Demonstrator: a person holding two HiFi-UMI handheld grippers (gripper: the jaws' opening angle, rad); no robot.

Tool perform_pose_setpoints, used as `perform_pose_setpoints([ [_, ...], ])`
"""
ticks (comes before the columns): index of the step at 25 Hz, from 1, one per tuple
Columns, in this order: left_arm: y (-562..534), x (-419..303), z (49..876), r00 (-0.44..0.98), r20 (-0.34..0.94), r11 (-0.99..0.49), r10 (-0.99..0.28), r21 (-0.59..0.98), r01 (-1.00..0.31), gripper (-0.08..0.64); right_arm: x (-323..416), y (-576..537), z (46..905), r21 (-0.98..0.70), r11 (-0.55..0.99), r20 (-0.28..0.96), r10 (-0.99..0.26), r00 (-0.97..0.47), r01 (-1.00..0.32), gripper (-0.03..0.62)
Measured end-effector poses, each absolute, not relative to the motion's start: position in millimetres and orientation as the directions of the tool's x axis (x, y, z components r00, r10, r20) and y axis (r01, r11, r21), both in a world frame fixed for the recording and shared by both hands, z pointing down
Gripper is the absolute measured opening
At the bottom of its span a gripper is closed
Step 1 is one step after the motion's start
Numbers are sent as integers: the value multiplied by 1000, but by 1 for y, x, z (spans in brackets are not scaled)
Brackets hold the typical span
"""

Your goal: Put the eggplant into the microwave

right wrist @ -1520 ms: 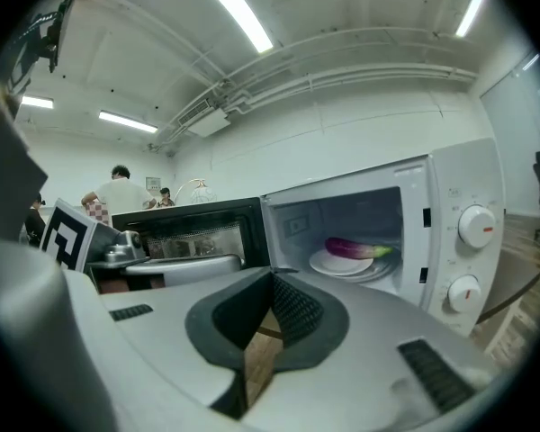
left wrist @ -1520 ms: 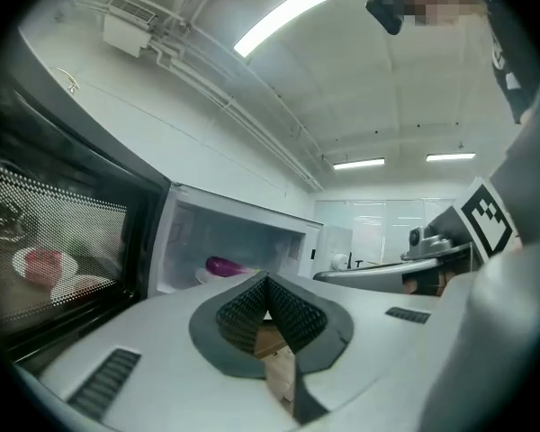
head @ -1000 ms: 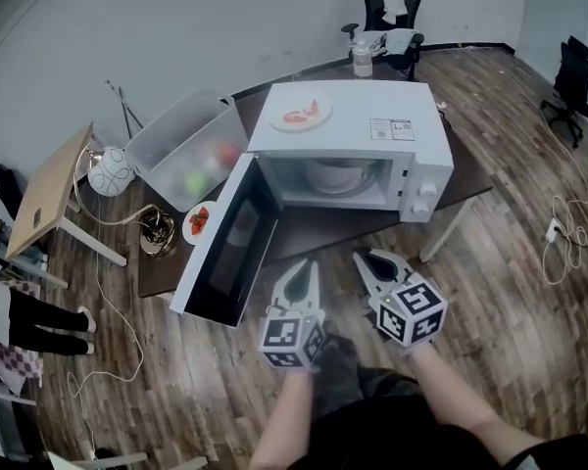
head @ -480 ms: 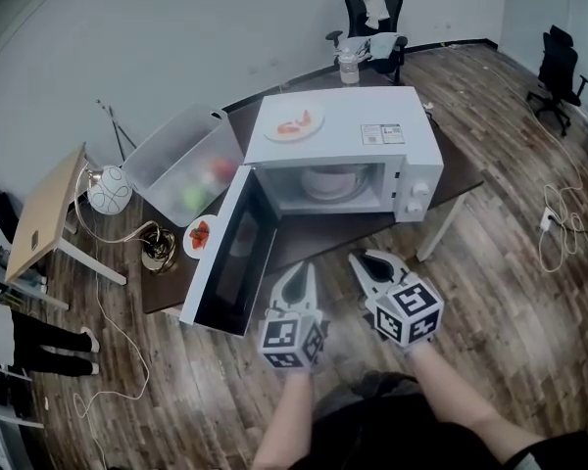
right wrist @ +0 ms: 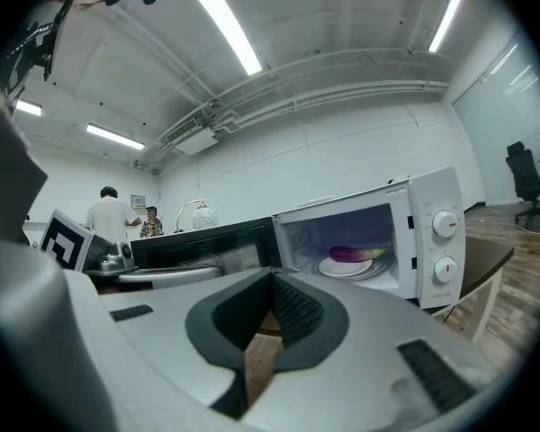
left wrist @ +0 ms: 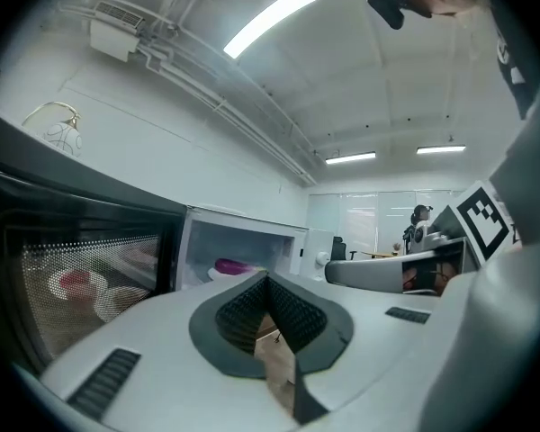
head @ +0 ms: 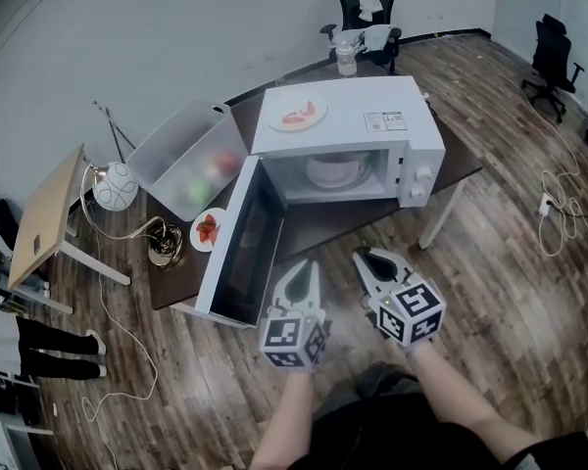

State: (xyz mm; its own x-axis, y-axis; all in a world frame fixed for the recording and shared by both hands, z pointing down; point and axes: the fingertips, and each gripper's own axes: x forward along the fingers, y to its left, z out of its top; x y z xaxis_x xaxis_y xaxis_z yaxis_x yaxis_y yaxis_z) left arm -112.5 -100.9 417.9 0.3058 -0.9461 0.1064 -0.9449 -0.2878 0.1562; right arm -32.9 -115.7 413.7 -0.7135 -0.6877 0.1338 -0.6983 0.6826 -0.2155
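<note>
Wood-plank flooring fills the head view, and a dark desk (head: 318, 231) runs across the upper centre of the frame. A white microwave (head: 372, 116) stands on the desk. Its door (head: 240, 253) is swung fully open toward the lower left.

The eggplant (right wrist: 353, 254) lies inside the microwave cavity on a white plate (right wrist: 346, 266). It is purple, with its green stem end toward the control knobs. The left gripper view shows it as a purple shape deep in the cavity.

Other items:
- A dish of red food (head: 299, 116) rests on the microwave roof.
- A clear plastic bin (head: 176, 150) sits at the upper left, beside the microwave.
- A small saucer with a red item (head: 208, 229) lies just left of the open door.
- A bottle (head: 346, 59) stands behind the microwave, at the top of the frame.

The left gripper (head: 308, 265) and the right gripper (head: 363, 258) sit side by side at lower centre, in front of the open cavity and apart from the microwave. Both point toward it. Each gripper view shows the jaws clenched, pads pressed together, with nothing between them.
</note>
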Motion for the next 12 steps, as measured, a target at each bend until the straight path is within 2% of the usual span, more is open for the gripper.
perform_pose_setpoints([
  [12,-62,-125,424,306,122,-284,-944,172,-943,0,-47,-77,411,-187,682,129,-696,-706,-707,-3],
])
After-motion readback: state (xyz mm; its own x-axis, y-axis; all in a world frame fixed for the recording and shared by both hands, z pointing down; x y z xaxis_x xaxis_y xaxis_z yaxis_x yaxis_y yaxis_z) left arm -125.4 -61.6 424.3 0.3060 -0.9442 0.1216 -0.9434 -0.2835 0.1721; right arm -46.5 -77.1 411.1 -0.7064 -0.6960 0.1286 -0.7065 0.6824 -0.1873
